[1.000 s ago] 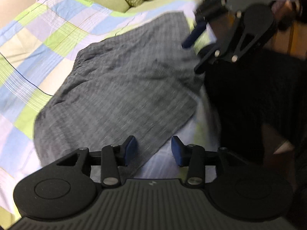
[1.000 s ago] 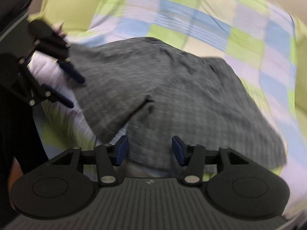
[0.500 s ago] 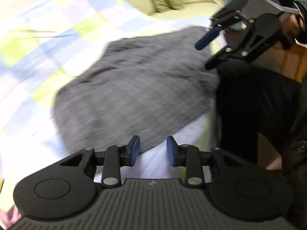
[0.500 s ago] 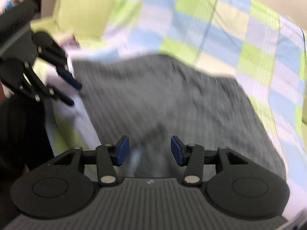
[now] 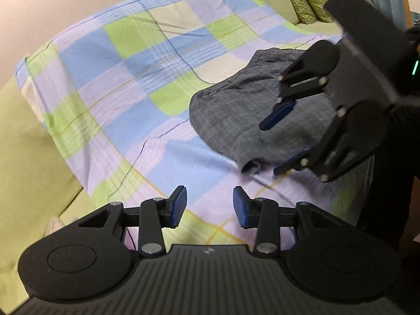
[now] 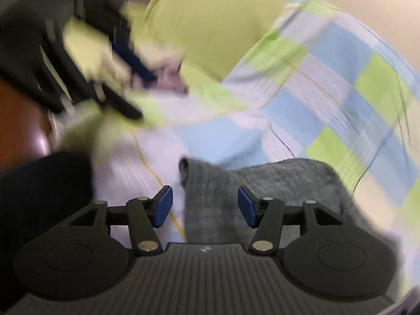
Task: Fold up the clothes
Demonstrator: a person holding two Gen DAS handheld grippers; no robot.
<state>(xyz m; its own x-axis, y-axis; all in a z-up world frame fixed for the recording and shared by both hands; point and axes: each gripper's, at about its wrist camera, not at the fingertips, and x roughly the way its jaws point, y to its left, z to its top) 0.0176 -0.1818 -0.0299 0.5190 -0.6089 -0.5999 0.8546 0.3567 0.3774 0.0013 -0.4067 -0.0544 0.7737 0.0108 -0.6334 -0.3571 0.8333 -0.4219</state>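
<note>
Your left gripper (image 5: 209, 207) now sits over bare checked bedsheet (image 5: 147, 78), its jaws parted and opening with nothing between them — a second ago those same jaws framed the near hem of the grey garment (image 5: 236, 120), which filled most of the left wrist view. The garment lies on the bed, well off to the right of your left gripper and no longer spread flat: it looks bunched into a smaller heap, with a rolled edge at its near corner. Your right gripper (image 5: 286, 147) shows in the left wrist view much larger than before, low over the heap's right side, its blue pads (image 5: 278, 113) apart; from that angle you cannot tell whether the lower pad touches the cloth. In the right wrist view, your right gripper (image 6: 204, 207) has its jaws spread and opening, and a narrow fold of the grey garment (image 6: 262, 181) runs up between them without either pad pressing on it — earlier the cloth stretched across the whole width of that view. The left gripper (image 6: 126, 73) appears there as a dark blur at upper left, over the green bedding. Two patterned green pillows (image 5: 307, 0) lie at the far end of the bed.
</note>
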